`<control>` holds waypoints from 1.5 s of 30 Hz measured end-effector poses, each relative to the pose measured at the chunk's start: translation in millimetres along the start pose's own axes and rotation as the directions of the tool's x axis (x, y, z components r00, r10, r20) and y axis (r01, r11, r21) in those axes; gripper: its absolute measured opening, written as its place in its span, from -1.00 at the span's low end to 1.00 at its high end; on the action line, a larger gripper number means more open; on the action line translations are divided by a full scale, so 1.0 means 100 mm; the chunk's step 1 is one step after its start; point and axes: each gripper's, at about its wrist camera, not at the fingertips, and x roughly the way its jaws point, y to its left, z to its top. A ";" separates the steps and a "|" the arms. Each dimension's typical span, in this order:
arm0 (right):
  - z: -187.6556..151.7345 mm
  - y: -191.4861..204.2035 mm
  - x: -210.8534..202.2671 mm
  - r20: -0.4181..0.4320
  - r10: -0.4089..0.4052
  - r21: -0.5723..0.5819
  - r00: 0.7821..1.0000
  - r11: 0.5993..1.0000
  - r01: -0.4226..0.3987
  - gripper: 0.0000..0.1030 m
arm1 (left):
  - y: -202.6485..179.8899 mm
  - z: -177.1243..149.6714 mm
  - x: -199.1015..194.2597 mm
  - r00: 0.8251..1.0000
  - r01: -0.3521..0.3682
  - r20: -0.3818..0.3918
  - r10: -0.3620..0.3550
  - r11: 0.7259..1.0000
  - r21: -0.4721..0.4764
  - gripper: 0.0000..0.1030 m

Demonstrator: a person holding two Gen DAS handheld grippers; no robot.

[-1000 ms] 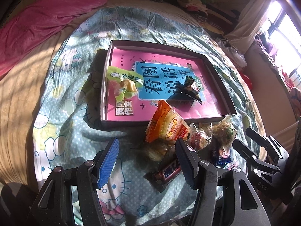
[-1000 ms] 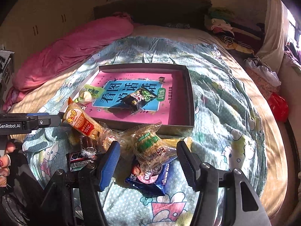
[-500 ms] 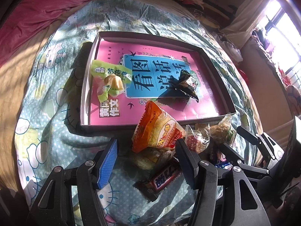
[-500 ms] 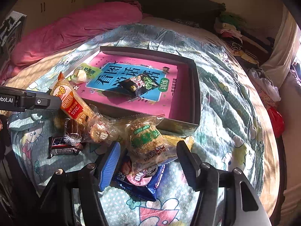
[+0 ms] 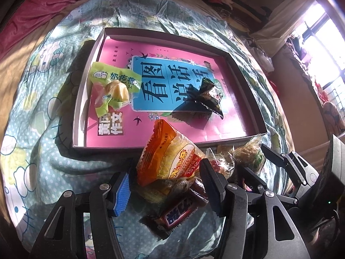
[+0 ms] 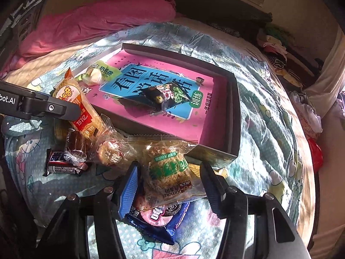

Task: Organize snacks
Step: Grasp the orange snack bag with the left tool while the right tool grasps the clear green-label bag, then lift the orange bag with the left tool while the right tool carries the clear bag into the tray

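A grey box (image 5: 80,116) with a pink book inside lies on the bed. In it sit a green-wrapped snack (image 5: 112,90) and a dark packet (image 5: 209,95). Loose snacks are piled at its near edge. An orange packet (image 5: 170,157) stands between the jaws of my left gripper (image 5: 166,183). They are closing, and the pads look just clear of it. A chocolate bar (image 5: 179,213) lies under it. My right gripper (image 6: 169,183) is closing around a clear green-label packet (image 6: 170,170), with a small gap on both sides. That packet rests on a blue cookie packet (image 6: 159,218).
A round pastry (image 6: 110,153) and a brown candy (image 6: 75,146) lie between the two grippers. A pink quilt (image 6: 97,21) lies at the bed's head, a clothes pile (image 6: 276,43) at the far right, and a red bag (image 6: 314,155) beside the bed. The cartoon sheet (image 6: 269,116) is rumpled.
Both grippers have come down and forward onto the snack pile. Their jaws stand narrower than before. The orange packet now sits between the left jaws, the green-label packet between the right.
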 end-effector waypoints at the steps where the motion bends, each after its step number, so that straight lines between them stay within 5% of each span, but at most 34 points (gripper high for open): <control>1: 0.01 0.00 0.00 0.000 0.004 -0.001 1.000 1.000 -0.004 0.04 | 0.00 0.01 0.01 1.000 0.005 -0.001 -0.005 1.000 -0.003 0.07; 11: 0.00 -0.08 -0.01 0.020 0.061 0.055 0.998 0.997 -0.062 -0.11 | 0.00 0.06 0.05 0.999 0.052 -0.011 -0.052 0.998 -0.027 -0.12; 19: -0.04 -0.19 -0.08 0.043 0.130 0.146 0.991 0.980 -0.135 -0.13 | -0.01 0.06 0.02 0.990 0.140 -0.003 -0.140 0.989 -0.044 -0.52; 29: -0.03 -0.33 -0.23 0.107 0.170 0.241 0.980 0.951 -0.192 -0.17 | 0.05 0.11 -0.15 0.979 0.204 0.041 -0.201 0.975 -0.086 -0.53; 45: 0.13 -0.43 -0.38 0.170 0.150 0.260 0.974 0.947 -0.191 -0.19 | 0.13 0.31 -0.48 0.976 0.167 0.154 -0.154 0.983 -0.075 -0.56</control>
